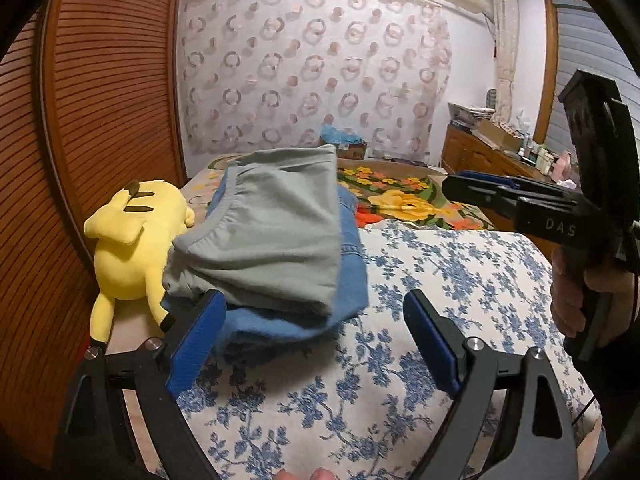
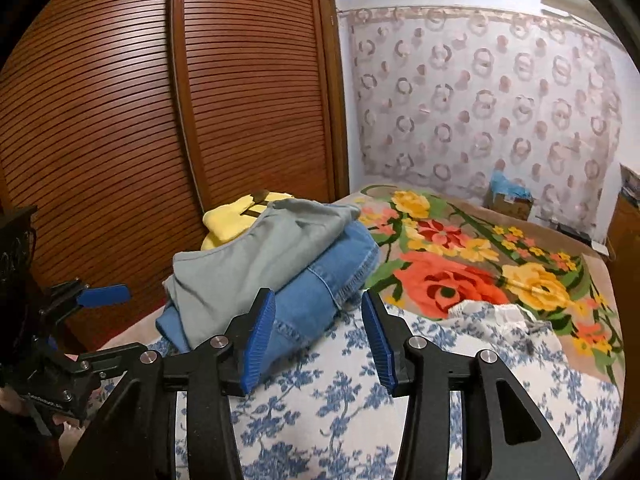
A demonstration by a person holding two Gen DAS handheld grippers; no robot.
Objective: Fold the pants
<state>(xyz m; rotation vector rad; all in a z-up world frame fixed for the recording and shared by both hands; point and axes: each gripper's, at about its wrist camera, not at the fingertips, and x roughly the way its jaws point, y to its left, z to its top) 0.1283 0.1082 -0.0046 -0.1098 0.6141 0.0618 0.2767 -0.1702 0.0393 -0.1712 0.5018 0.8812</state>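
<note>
White pants with a blue flower print (image 1: 400,360) lie spread on the bed under both grippers; they also show in the right wrist view (image 2: 340,400), with the waistband (image 2: 496,314) at the right. My left gripper (image 1: 316,340) is open and empty above them, its left finger touching a stack of folded clothes. My right gripper (image 2: 320,340) is open and empty above the pants; it also shows at the right in the left wrist view (image 1: 476,186). The left gripper appears at the left edge of the right wrist view (image 2: 100,294).
A stack of folded grey pants (image 1: 272,228) on blue jeans (image 1: 344,276) sits at the left. A yellow plush toy (image 1: 128,248) lies beside it by the wooden wardrobe (image 2: 160,120). A flowered blanket (image 2: 460,272) covers the far bed. A dresser (image 1: 492,160) stands at the right.
</note>
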